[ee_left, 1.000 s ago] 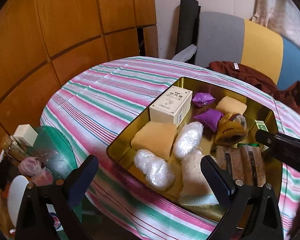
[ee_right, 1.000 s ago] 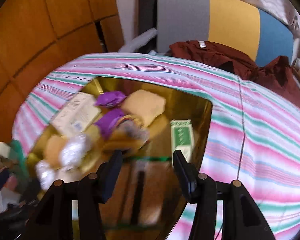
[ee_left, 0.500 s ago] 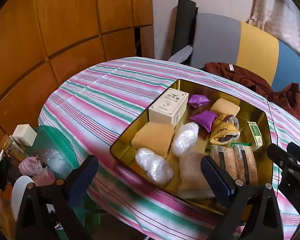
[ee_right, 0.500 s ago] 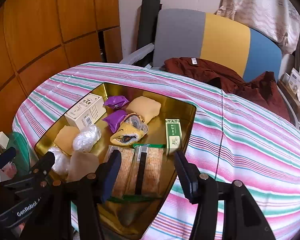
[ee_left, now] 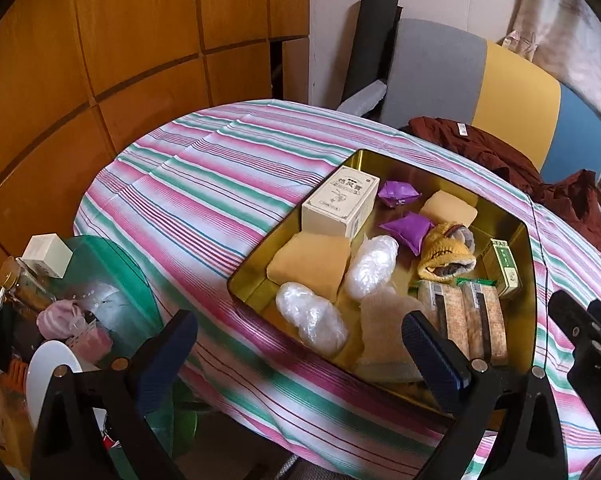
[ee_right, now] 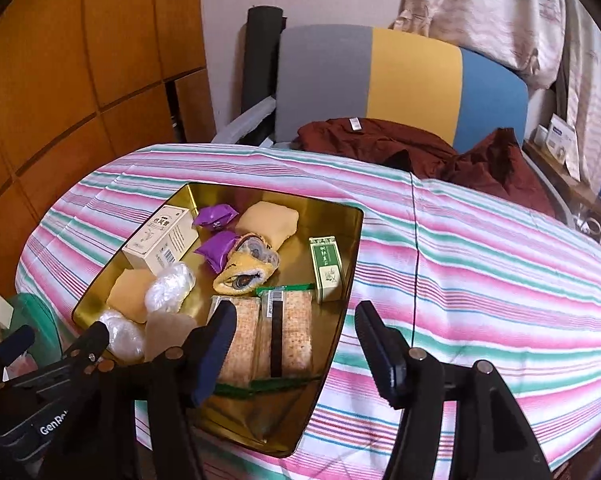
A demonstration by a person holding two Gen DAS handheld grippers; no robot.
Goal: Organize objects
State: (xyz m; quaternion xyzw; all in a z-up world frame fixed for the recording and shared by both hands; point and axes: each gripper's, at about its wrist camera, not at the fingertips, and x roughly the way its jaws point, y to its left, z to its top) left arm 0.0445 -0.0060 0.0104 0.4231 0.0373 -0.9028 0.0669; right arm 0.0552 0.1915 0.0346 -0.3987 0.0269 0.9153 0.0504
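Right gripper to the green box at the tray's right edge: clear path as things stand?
Probably yes. The right gripper is empty, its jaws have just been opening, and the green box lies just ahead, uncovered. The tray wall beside it may crowd one finger.

striped tablecloth (ee_right: 480, 264), tricolour chair (ee_right: 400, 84) (maroon garment (ee_right: 412, 152))

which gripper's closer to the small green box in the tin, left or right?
Right. The right gripper, jaws just opened with nothing between them, hovers over the tin's near end, just short of the green box. The left gripper hangs off the tin's opposite corner, by the table edge.
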